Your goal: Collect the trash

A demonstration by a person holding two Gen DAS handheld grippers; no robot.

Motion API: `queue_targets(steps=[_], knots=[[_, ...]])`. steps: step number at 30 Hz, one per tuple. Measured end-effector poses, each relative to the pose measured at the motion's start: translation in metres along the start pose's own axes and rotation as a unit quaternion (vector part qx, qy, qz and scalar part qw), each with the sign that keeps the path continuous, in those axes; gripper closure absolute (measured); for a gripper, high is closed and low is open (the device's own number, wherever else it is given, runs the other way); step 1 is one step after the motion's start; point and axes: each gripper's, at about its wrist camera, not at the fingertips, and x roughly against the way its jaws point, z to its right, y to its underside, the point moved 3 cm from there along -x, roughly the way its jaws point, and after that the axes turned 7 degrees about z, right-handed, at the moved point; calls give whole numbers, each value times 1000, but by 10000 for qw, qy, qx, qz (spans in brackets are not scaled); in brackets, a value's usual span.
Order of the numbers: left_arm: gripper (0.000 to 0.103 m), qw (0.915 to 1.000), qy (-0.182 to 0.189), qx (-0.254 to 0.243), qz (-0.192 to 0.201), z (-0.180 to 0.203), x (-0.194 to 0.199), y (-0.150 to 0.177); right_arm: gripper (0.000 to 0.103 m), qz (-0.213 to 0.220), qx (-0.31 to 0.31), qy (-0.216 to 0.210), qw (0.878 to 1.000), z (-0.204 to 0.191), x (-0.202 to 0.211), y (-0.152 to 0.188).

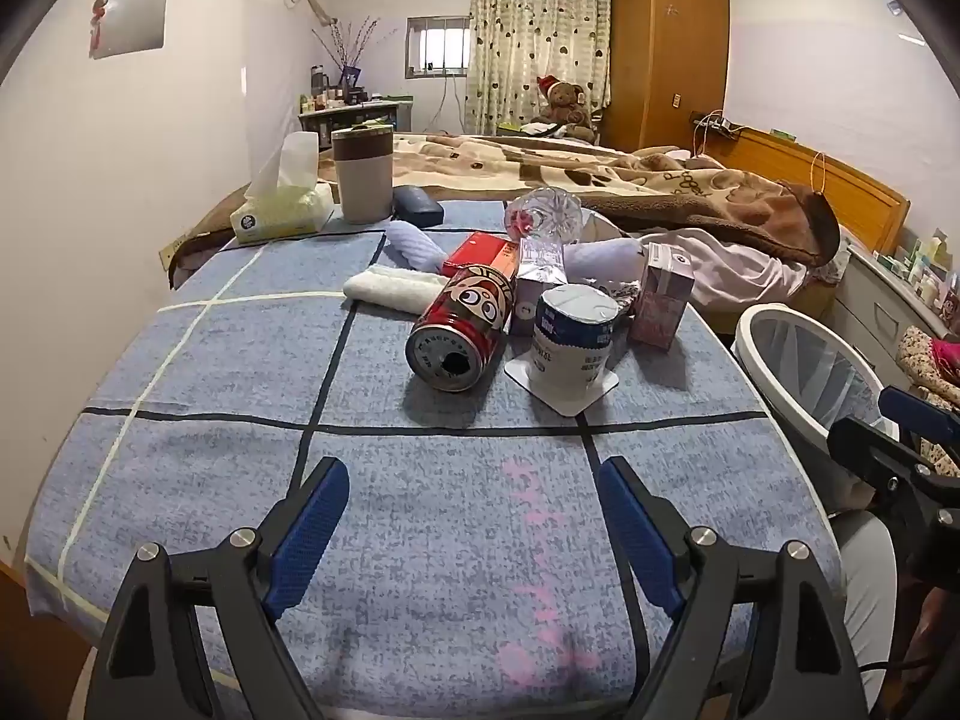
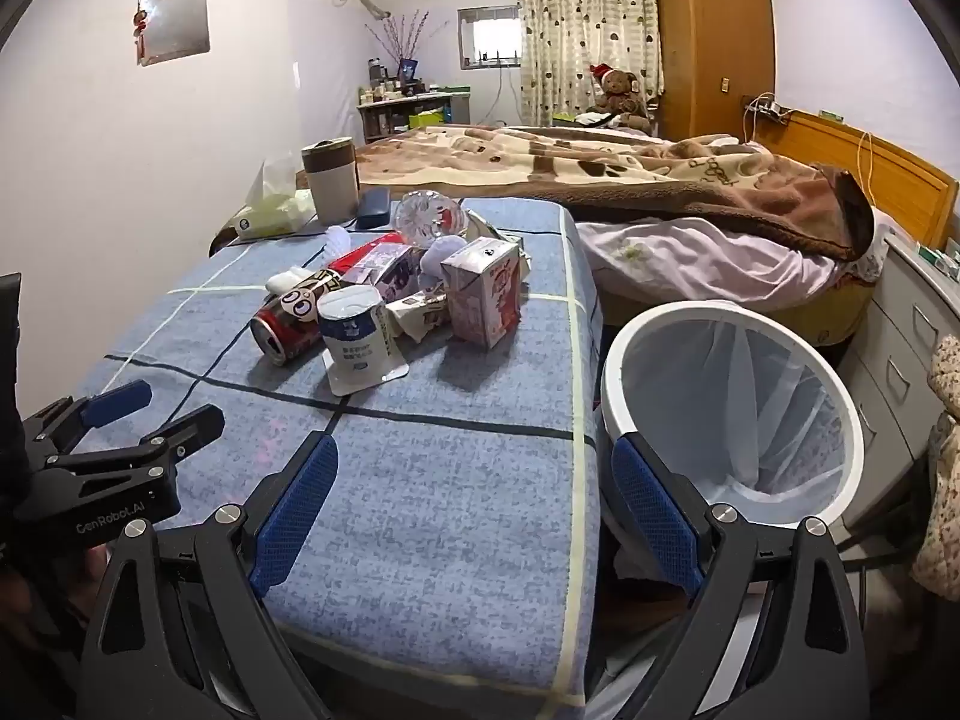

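A pile of trash lies on the blue checked tablecloth [image 1: 240,360]. It holds a red can [image 1: 459,330] [image 2: 288,324] on its side, an upturned white cup [image 1: 573,336] [image 2: 357,339], a pink carton [image 1: 663,300] [image 2: 483,294], a red box [image 1: 480,255] and a clear plastic bottle [image 1: 543,213]. A white bin [image 2: 732,414] [image 1: 804,360] with a liner stands off the table's right edge. My left gripper [image 1: 474,474] [image 2: 162,411] hovers open over the near cloth, short of the pile. My right gripper [image 2: 474,450] is open and empty at the table's right edge, beside the bin.
At the table's far left stand a tissue box [image 1: 282,210], a beige canister [image 1: 363,174] and a dark case [image 1: 417,204]. A rolled white towel [image 1: 390,288] lies by the can. A bed with a brown blanket [image 2: 660,180] is behind, and drawers [image 2: 912,324] are at the right.
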Motion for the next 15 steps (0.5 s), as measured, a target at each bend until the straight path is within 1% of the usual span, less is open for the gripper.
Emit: queue_targets(steps=[6,7,9,15], knots=[[18,10000,21,0,-15,1,0,1,8,-54,-7,20,10000,5,-5,1],[18,10000,24,0,-18,2,-1,3,8,8,14,15,10000,-2,-2,2],[18,10000,36,-1,-35,2,-2,4,8,16,15,15,10000,-4,-2,1],[18,10000,16,-1,-44,2,-5,4,8,-12,27,-13,10000,-3,-2,1]])
